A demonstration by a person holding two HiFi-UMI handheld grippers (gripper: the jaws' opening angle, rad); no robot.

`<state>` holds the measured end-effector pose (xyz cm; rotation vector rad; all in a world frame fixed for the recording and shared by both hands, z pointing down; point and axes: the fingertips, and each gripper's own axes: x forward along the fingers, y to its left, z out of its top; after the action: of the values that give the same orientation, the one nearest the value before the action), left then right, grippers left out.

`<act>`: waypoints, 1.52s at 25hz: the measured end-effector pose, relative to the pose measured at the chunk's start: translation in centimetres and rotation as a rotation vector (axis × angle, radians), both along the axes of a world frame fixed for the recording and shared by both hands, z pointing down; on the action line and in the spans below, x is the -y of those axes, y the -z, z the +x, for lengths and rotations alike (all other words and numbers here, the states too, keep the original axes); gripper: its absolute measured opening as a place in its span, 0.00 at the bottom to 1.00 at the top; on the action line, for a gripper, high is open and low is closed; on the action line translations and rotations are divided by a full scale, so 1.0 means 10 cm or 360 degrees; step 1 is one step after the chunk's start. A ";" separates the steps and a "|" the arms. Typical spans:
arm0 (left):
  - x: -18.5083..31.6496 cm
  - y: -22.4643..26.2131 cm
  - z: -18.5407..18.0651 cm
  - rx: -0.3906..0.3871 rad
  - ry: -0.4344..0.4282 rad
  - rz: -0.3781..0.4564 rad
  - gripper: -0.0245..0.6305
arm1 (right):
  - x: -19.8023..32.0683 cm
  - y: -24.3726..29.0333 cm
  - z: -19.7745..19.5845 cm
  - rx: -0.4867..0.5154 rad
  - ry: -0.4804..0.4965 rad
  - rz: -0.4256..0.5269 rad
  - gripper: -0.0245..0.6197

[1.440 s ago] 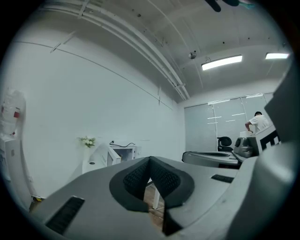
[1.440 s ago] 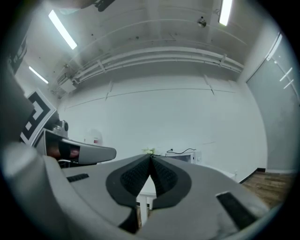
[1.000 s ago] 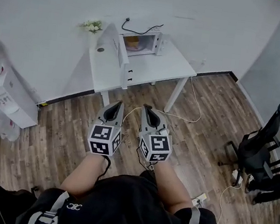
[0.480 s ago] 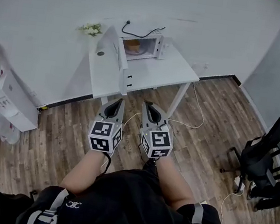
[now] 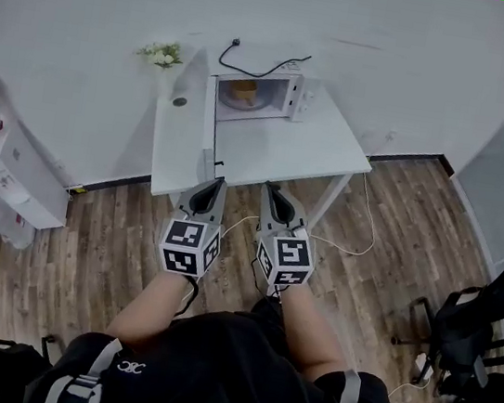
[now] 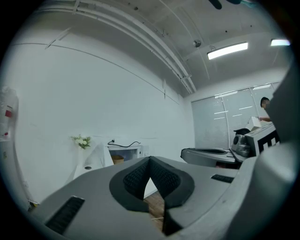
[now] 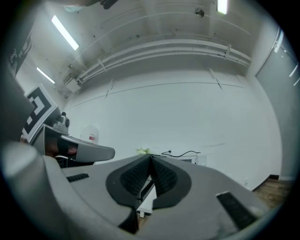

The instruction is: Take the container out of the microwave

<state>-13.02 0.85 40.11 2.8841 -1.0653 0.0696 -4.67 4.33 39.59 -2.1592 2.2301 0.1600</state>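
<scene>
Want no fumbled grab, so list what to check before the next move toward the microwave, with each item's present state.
1. Microwave door open: ok, swung out at the left.
2. Container visible inside: ok.
3. Jaws open for a grasp: not ok; left gripper and right gripper are both shut and empty.
4. Grippers at the microwave: not ok; both are only about at the table's near edge.
5. Container's shape and grip spot: cannot tell, too small.
</scene>
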 end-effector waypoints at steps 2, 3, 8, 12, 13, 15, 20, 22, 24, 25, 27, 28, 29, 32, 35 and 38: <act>0.20 -0.09 0.22 0.0017 0.0014 -0.0025 0.06 | 0.22 -0.05 0.23 0.0012 0.0014 -0.0006 0.05; 0.28 -0.14 0.33 0.0028 0.0022 -0.0037 0.06 | 0.31 -0.08 0.35 0.0018 0.0022 -0.0010 0.04; 0.70 -0.23 0.85 0.0078 0.0084 -0.0067 0.06 | 0.77 -0.15 0.94 0.0037 0.0062 -0.0039 0.04; 1.09 -0.19 1.27 0.0087 0.0154 -0.0090 0.06 | 1.16 -0.18 1.37 0.0054 0.0128 -0.0086 0.05; 1.19 -0.18 1.39 0.0087 0.0172 -0.0098 0.06 | 1.26 -0.18 1.48 0.0055 0.0150 -0.0098 0.04; 1.36 -0.15 1.61 0.0081 0.0208 -0.0111 0.06 | 1.46 -0.19 1.69 0.0057 0.0198 -0.0120 0.05; 1.77 -0.11 2.06 0.0069 0.0307 -0.0135 0.06 | 1.93 -0.20 2.15 0.0045 0.0328 -0.0181 0.04; 1.90 -0.10 2.18 0.0056 0.0345 -0.0156 0.06 | 2.10 -0.23 2.27 0.0018 0.0369 -0.0209 0.04; 1.98 -0.12 2.26 0.0046 0.0381 -0.0183 0.06 | 2.25 -0.26 2.35 -0.0052 0.0402 -0.0236 0.04; 2.00 -0.13 2.29 0.0050 0.0396 -0.0194 0.06 | 2.32 -0.28 2.38 -0.0090 0.0422 -0.0250 0.04; 2.05 -0.17 2.33 0.0069 0.0422 -0.0207 0.06 | 2.44 -0.30 2.41 -0.0135 0.0470 -0.0272 0.04; 2.08 -0.18 2.33 0.0076 0.0433 -0.0210 0.06 | 2.49 -0.31 2.42 -0.0147 0.0493 -0.0279 0.04; 2.12 -0.19 2.33 0.0080 0.0444 -0.0212 0.06 | 2.55 -0.32 2.42 -0.0158 0.0511 -0.0285 0.04; 2.26 -0.23 2.27 0.0077 0.0481 -0.0218 0.06 | 2.72 -0.41 2.38 -0.0202 0.0552 -0.0316 0.04; 2.45 -0.28 2.19 0.0074 0.0510 -0.0222 0.06 | 2.92 -0.53 2.30 -0.0292 0.0581 -0.0347 0.05; 2.62 -0.30 2.15 0.0069 0.0522 -0.0216 0.06 | 3.11 -0.69 2.22 -0.0503 0.0597 -0.0384 0.05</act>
<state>8.45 -25.35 43.15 2.5631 -1.4636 0.1797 17.49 -26.81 46.46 -1.8713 2.9256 0.2454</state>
